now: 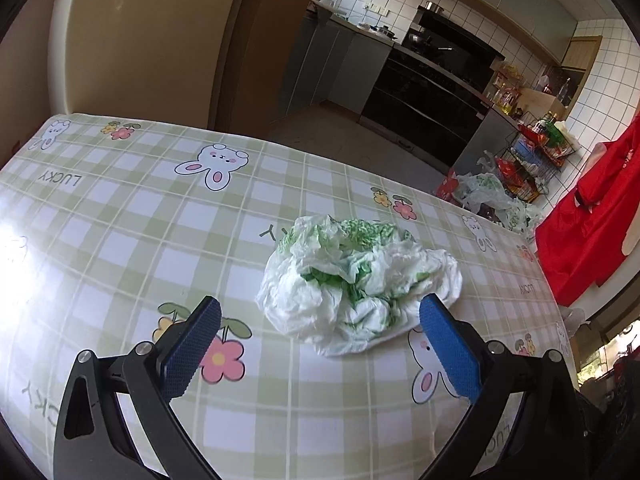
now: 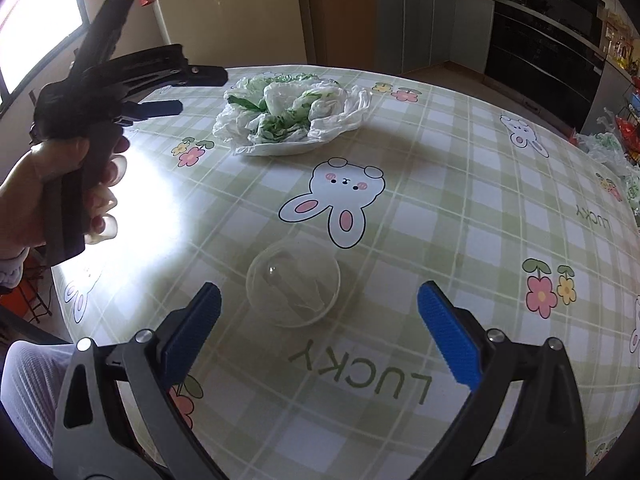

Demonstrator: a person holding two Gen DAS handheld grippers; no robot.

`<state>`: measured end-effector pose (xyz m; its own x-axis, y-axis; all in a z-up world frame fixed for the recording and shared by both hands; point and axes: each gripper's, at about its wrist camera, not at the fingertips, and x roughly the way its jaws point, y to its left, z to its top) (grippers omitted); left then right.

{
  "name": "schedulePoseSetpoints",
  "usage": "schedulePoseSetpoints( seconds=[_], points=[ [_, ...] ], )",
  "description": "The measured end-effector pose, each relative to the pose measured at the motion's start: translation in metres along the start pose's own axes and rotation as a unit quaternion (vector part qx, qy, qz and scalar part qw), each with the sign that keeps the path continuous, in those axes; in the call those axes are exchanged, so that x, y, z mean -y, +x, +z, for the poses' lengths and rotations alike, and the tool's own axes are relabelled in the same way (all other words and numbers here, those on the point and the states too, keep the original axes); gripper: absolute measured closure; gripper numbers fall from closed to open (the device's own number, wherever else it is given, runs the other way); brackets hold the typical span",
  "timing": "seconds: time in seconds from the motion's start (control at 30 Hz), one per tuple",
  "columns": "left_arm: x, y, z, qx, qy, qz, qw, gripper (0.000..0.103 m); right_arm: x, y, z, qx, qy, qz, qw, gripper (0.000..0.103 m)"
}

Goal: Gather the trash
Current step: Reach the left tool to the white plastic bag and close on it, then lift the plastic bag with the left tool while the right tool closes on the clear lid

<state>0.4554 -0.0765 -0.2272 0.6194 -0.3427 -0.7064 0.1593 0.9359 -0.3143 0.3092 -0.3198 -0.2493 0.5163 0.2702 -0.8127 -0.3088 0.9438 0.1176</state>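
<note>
A crumpled white and green plastic bag (image 1: 356,284) lies on the checked tablecloth, just ahead of my left gripper (image 1: 320,344). The left gripper is open, its blue pads apart, and the bag's near edge lies between them. In the right wrist view the same bag (image 2: 292,116) lies at the far side. A clear plastic dome lid (image 2: 293,282) rests on the cloth just ahead of my right gripper (image 2: 320,340), which is open and holds nothing. The left gripper (image 2: 192,88), held by a hand (image 2: 60,192), hovers left of the bag.
The table (image 2: 460,216) has a green checked cloth with rabbits and flowers. Sun glare whitens its left part. Beyond the far edge are kitchen cabinets (image 1: 424,92), a wire rack (image 1: 528,160) with packets, plastic bags on the floor (image 1: 484,192) and red cloth (image 1: 592,216).
</note>
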Motion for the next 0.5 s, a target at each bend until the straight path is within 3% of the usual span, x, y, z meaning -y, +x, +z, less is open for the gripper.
schedulePoseSetpoints(
  seconds=[0.17, 0.27, 0.5],
  points=[
    [0.005, 0.031, 0.014, -0.006, 0.0, -0.02, 0.9998, 0.006, 0.006, 0.01, -0.001, -0.005, -0.001, 0.002, 1.0, 0.006],
    [0.007, 0.05, 0.022, -0.023, -0.006, -0.053, 0.9983, 0.006, 0.01, 0.013, -0.003, -0.008, 0.003, 0.0, 1.0, 0.006],
    [0.015, 0.08, 0.016, -0.059, 0.021, -0.025, 0.9977, 0.006, 0.009, 0.017, -0.004, -0.018, -0.004, 0.002, 1.0, 0.006]
  ],
)
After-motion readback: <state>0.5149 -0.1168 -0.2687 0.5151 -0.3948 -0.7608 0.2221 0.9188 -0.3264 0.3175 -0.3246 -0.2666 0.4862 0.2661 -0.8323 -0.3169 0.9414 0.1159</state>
